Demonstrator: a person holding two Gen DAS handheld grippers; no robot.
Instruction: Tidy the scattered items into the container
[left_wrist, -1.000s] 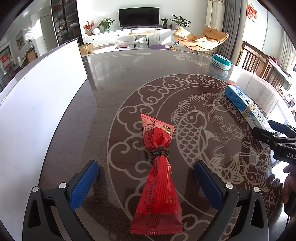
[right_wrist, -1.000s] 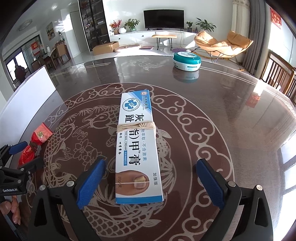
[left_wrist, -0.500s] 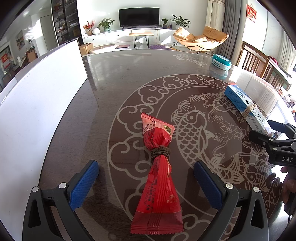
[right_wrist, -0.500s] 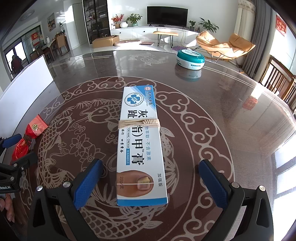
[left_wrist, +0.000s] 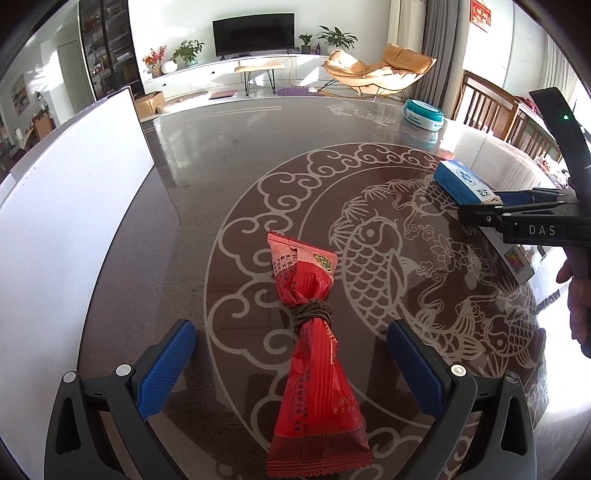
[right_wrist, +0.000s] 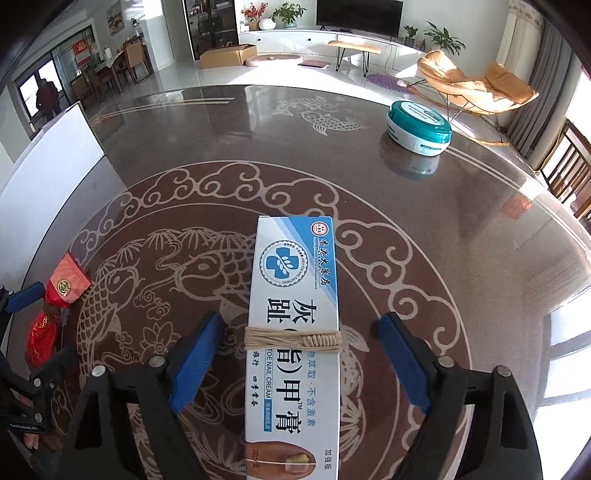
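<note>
**Operator:** Left gripper (left_wrist: 291, 363), as I see it from its own wrist camera: both blue ribbed pads stand wide apart and are just starting to close, one on each side of the red crinkled foil snack packet (left_wrist: 314, 354). Neither pad touches it. The packet lies flat on the dark glossy table with the pale fish-and-cloud inlay (left_wrist: 229, 155), cinched at its waist by a dark cord.

**Observer:** And the other hand?

**Operator:** Right gripper (right_wrist: 295, 360): its pads are closing on the long white-and-blue cardboard cream box (right_wrist: 293, 332), which lies between them, bound across the middle with pale twine. A narrow gap shows at each pad in the right wrist view, so I read no contact yet. In the left wrist view the box end nearer that gripper appears slightly raised; I cannot tell whether it rests fully on the table.

**Observer:** Where do the items go?

**Operator:** White flat-walled container (left_wrist: 74, 206), standing at the left edge of the table, just beside the snack packet and well apart from the box.

**Observer:** Anything else on the surface?

**Operator:** One round teal-and-white lidded tin (right_wrist: 419, 127), upright at the far right of the table, well apart from both grippers.
</note>
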